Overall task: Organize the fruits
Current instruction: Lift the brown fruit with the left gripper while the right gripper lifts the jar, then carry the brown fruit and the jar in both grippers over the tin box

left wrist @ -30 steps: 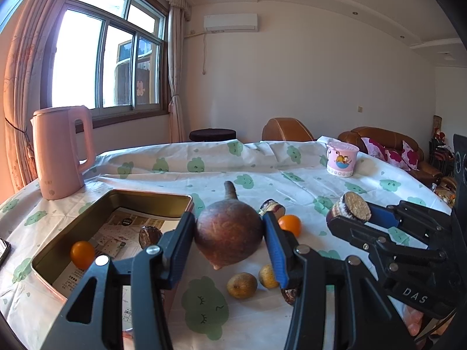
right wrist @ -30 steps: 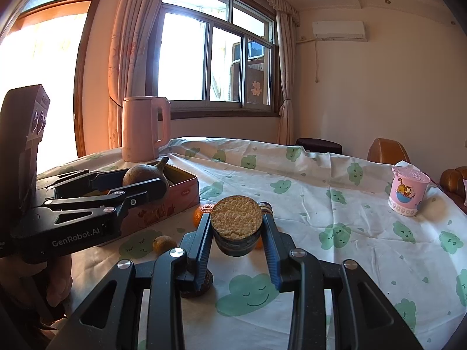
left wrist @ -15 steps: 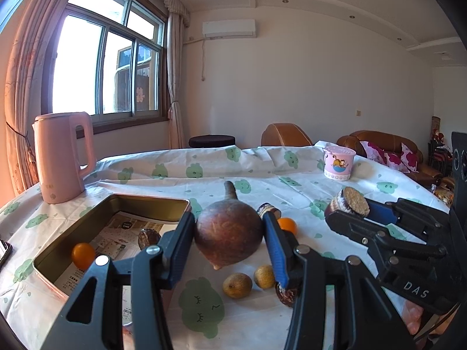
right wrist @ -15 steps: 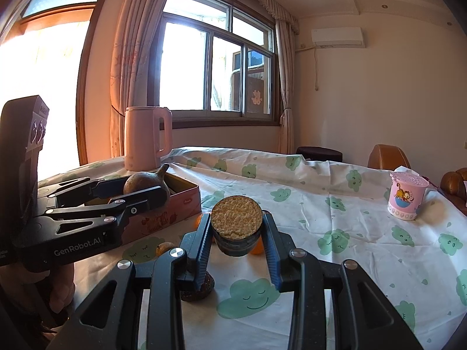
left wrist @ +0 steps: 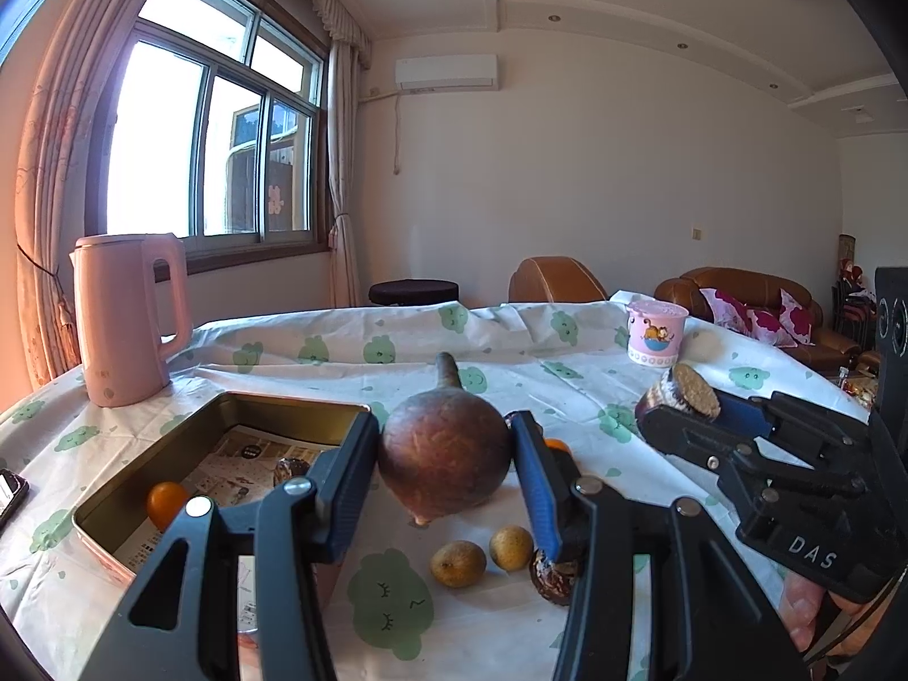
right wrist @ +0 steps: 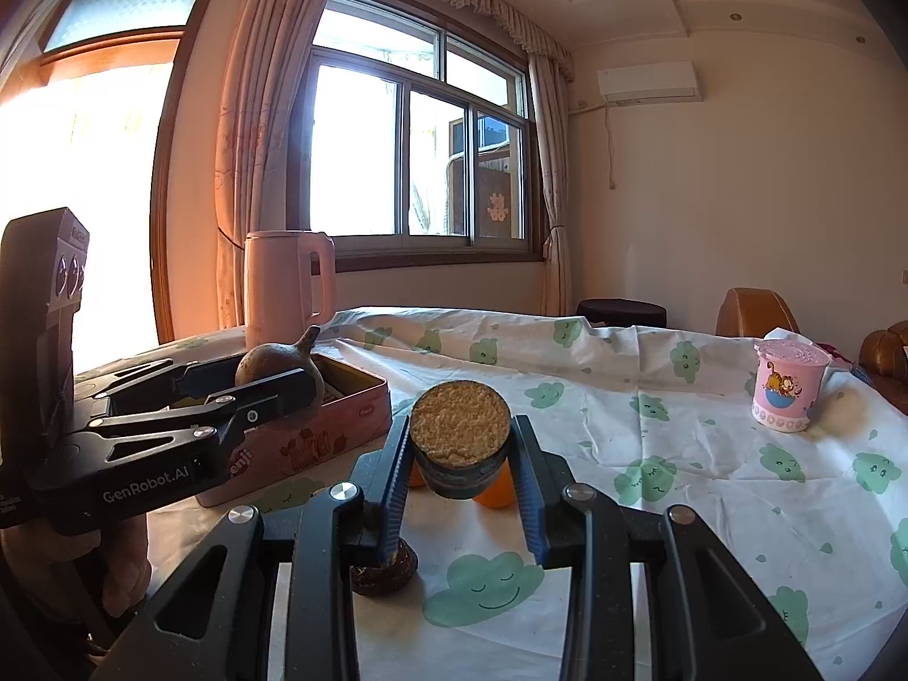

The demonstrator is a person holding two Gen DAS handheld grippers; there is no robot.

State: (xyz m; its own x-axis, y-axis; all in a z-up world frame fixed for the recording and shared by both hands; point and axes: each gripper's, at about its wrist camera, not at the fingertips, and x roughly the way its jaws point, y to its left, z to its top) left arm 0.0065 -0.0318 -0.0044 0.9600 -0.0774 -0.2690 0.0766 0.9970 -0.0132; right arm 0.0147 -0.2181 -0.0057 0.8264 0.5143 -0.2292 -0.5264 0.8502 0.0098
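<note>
- Left gripper (left wrist: 445,465) is clamped on a brown, pear-shaped fruit (left wrist: 444,462), pads pressing both flanks, stem pointing to 12 o'clock, held clear above the tablecloth (left wrist: 397,352).
- Right gripper (right wrist: 459,454) has its jaws drawn in tight on a short dark cylinder with a grainy tan top (right wrist: 459,437), also lifted off the cloth.
- In the left view, the open tin (left wrist: 136,482) sits at 9 o'clock of the held fruit, with a small orange (left wrist: 165,504) inside.
- Two small yellow-brown fruits (left wrist: 458,563) lie on the cloth at 6 o'clock, just beside a dark lump (left wrist: 553,581) half hidden by the finger; I can't tell what it is.
- An orange fruit (right wrist: 494,491) peeks out behind the right jaws, mostly covered.
- Pink kettle (left wrist: 127,315) stands at 10 o'clock, pink cup (left wrist: 655,332) at 2.
</note>
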